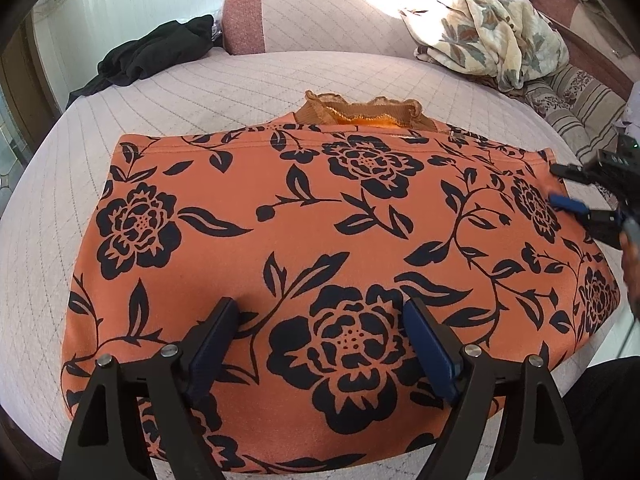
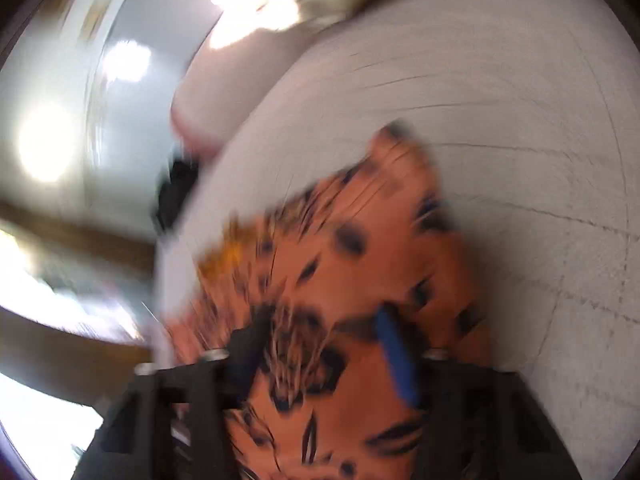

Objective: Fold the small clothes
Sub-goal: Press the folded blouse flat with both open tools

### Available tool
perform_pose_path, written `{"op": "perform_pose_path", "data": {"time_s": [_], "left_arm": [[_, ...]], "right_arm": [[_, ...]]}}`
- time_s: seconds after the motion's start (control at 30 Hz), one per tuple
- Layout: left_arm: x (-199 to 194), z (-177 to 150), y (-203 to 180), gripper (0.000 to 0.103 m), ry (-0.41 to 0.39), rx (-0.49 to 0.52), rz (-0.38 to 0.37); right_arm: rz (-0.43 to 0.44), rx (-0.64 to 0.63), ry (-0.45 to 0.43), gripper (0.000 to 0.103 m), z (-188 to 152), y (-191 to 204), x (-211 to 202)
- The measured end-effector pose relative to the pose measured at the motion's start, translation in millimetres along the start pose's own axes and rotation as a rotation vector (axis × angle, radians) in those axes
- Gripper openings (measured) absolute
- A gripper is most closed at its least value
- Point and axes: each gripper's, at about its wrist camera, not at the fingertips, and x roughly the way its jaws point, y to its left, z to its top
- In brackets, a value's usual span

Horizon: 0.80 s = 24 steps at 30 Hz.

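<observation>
**Right now: garment flat, both tongs over it, nothing clamped**

So, my left tongs hang angled down over the near part of the orange floral garment, fingers wide apart, a big black flower print showing between them. Pads aren't pinching cloth from what I see; whether the tips touch the fabric I can't tell.

The garment lies spread flat on the quilted pale cushion, running ahead of the left tongs and out to both sides. Its ruffled orange collar sits at the far edge, straight ahead.

My right tongs come in from the right side of the left view, over the garment's right edge, black fingers with a blue pad.

Right wrist view is heavily motion-blurred. There the right tongs show a gap between the fingers, orange floral cloth filling it and stretching ahead. No clear pinch visible, so I read them as partly apart and not gripping.

Far left of the left tongs: a dark cloth heap. Far right: a floral blanket bunched on the cushions.
</observation>
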Motion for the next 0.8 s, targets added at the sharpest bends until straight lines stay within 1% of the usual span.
{"op": "perform_pose_path", "data": {"time_s": [0.03, 0.07, 0.1, 0.17, 0.23, 0.27, 0.3, 0.33, 0.37, 0.4, 0.43, 0.47, 0.5, 0.53, 0.57, 0.6, 0.63, 0.67, 0.7, 0.73, 0.77, 0.8], "left_arm": [[0, 0, 0, 0.084, 0.002, 0.002, -0.001], [1, 0, 0, 0.085, 0.000, 0.005, 0.002], [1, 0, -1, 0.085, -0.002, 0.010, 0.006], [2, 0, -2, 0.086, -0.006, 0.014, 0.012], [3, 0, -3, 0.086, -0.006, 0.010, 0.012], [3, 0, -2, 0.086, -0.005, 0.009, 0.012], [4, 1, -2, 0.087, -0.004, 0.007, 0.012], [4, 1, -2, 0.087, -0.003, 0.009, 0.010], [3, 1, -2, 0.087, -0.001, 0.010, 0.006], [4, 2, -1, 0.087, 0.004, 0.010, 0.004], [3, 2, -1, 0.087, 0.007, 0.008, 0.001], [3, 2, 0, 0.087, 0.009, 0.004, -0.001], [3, 2, 0, 0.087, 0.011, 0.003, -0.001], [3, 2, 0, 0.087, 0.012, 0.003, 0.001], [3, 2, 0, 0.087, 0.010, 0.002, 0.003], [3, 2, -1, 0.087, 0.008, 0.000, 0.005], [3, 1, -1, 0.087, 0.007, 0.000, 0.007], [3, 1, -2, 0.087, 0.009, 0.002, 0.010], [3, 1, -2, 0.087, 0.011, 0.003, 0.010], [3, 1, -2, 0.087, 0.014, 0.001, 0.004], [3, 1, -1, 0.087, 0.018, 0.002, 0.001], [2, 1, 0, 0.087, 0.020, 0.004, -0.002]], "right_arm": [[0.005, 0.041, -0.038, 0.041, 8, -6, -5], [-0.024, 0.023, -0.075, 0.045, 15, -2, -11], [-0.066, -0.016, -0.082, 0.057, 20, 5, -12], [-0.057, -0.029, -0.050, 0.059, 24, 14, -9], [-0.038, -0.086, -0.072, 0.062, 19, 32, -12], [-0.007, -0.108, -0.076, 0.066, 17, 37, -13], [0.013, -0.133, -0.065, 0.076, 16, 38, -8], [-0.042, -0.136, -0.040, 0.077, 18, 34, 3], [-0.093, -0.106, -0.021, 0.076, 22, 22, 9], [-0.050, -0.048, -0.026, 0.074, 29, 9, 13], [-0.008, 0.018, -0.058, 0.074, 33, 2, 6], [-0.015, 0.042, -0.086, 0.074, 36, 3, 3], [-0.057, 0.009, -0.116, 0.077, 35, 15, -3], [-0.070, -0.029, -0.124, 0.077, 35, 26, -7], [-0.048, -0.055, -0.112, 0.077, 31, 34, -8], [-0.001, -0.075, -0.081, 0.077, 25, 43, -6], [0.019, -0.095, -0.056, 0.077, 22, 47, -4], [0.002, -0.120, -0.034, 0.077, 20, 47, -2], [-0.068, -0.127, -0.015, 0.077, 18, 42, 5], [-0.136, -0.093, 0.000, 0.075, 19, 30, 12], [-0.094, -0.011, -0.004, 0.074, 21, 12, 13], [-0.059, 0.038, -0.035, 0.074, 22, 7, 7]]}}
